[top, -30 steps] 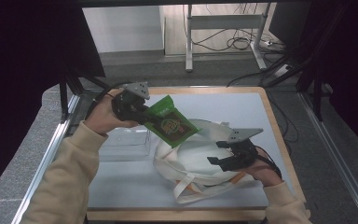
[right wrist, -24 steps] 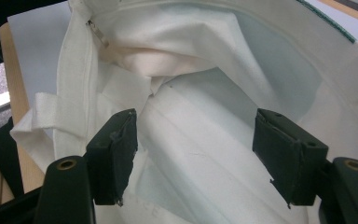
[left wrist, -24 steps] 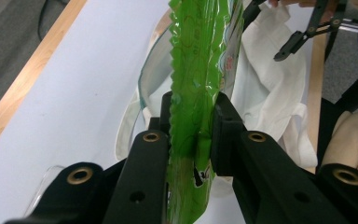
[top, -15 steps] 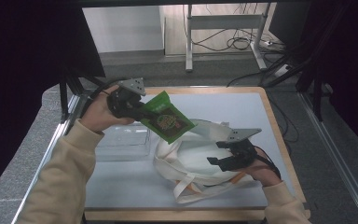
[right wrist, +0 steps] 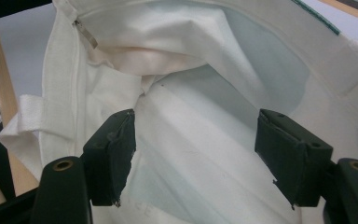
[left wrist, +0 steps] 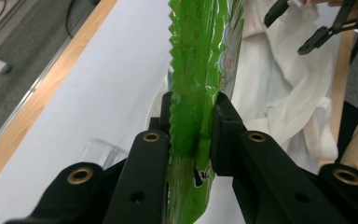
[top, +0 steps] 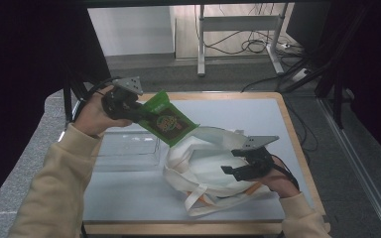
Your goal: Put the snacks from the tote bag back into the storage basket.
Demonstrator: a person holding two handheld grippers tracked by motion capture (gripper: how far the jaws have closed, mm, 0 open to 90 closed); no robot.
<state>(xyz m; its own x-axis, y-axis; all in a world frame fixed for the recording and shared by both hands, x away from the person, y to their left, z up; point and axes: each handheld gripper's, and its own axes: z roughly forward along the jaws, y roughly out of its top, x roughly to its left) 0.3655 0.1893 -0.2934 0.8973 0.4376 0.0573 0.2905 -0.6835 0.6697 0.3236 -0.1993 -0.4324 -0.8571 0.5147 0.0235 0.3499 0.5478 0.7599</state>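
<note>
- Pinching the green snack packet point(left wrist: 200, 93), the left gripper point(left wrist: 193, 121) has its two black jaws closed flat on both faces of the foil, close to one serrated end.
- Seen from the high view, that left gripper point(top: 129, 106) holds the packet point(top: 167, 121) in the air over the far left part of the table point(top: 258, 111), with the packet slanting down and to the right.
- Its lower corner hangs just above the far rim of the white cloth bag point(top: 208, 163), near the bag's mouth; whether it touches the cloth I cannot tell.
- A clear plastic box point(top: 126, 148) sits on the table directly under the left hand point(top: 94, 119), just beside the bag's left side.
- The right gripper point(top: 245, 166) rests over the right part of the bag with its jaws spread wide and nothing between them.
- In the right gripper view the pads point(right wrist: 112, 154) stand apart over the bag's pale inner cloth point(right wrist: 191, 140), whose mouth gapes open ahead; a zip pull point(right wrist: 86, 35) lies along the left seam.
- Bag straps point(top: 198, 201) trail toward the near edge of the table.
- Bare table surface lies beyond the bag toward the far right corner, and the wooden rim point(top: 290, 129) runs close along the bag's right side.
</note>
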